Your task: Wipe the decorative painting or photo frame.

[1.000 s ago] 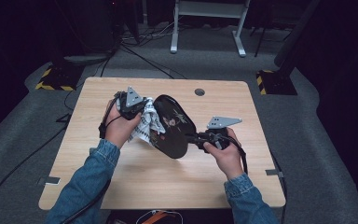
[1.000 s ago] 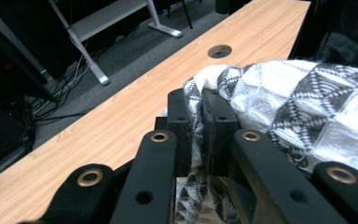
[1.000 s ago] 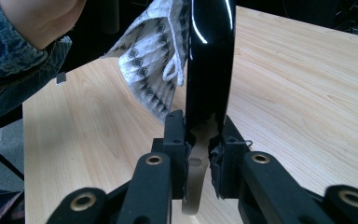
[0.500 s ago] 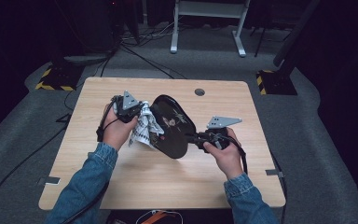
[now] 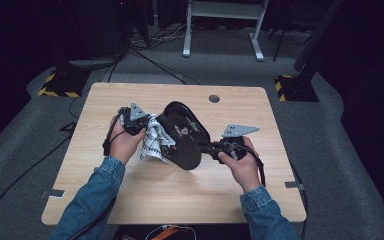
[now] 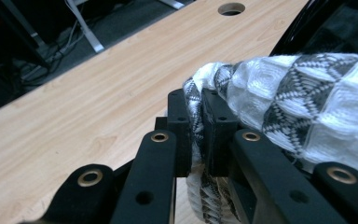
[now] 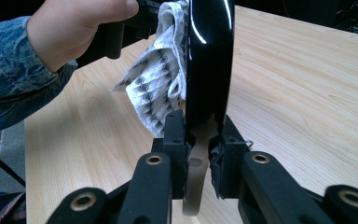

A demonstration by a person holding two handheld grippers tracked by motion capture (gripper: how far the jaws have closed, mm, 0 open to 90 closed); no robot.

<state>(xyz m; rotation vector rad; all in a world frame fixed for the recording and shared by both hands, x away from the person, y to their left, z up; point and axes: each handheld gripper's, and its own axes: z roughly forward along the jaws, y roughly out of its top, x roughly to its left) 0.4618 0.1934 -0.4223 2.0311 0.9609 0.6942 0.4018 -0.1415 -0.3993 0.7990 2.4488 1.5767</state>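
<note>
While the right gripper (image 7: 198, 140) is clamping the black plate's (image 5: 182, 135) edge, the left gripper (image 6: 196, 133) is pinching a patterned cloth (image 6: 303, 107) against the plate's face.

Cloth (image 5: 152, 142) lower on plate (image 5: 182, 135) (left claw (image 5: 139, 125) too)

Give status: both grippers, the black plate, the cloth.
Left gripper shut on patterned cloth, pressed to black plate. Right gripper shut on plate rim, plate tilted above the table. Nothing in the way.
</note>
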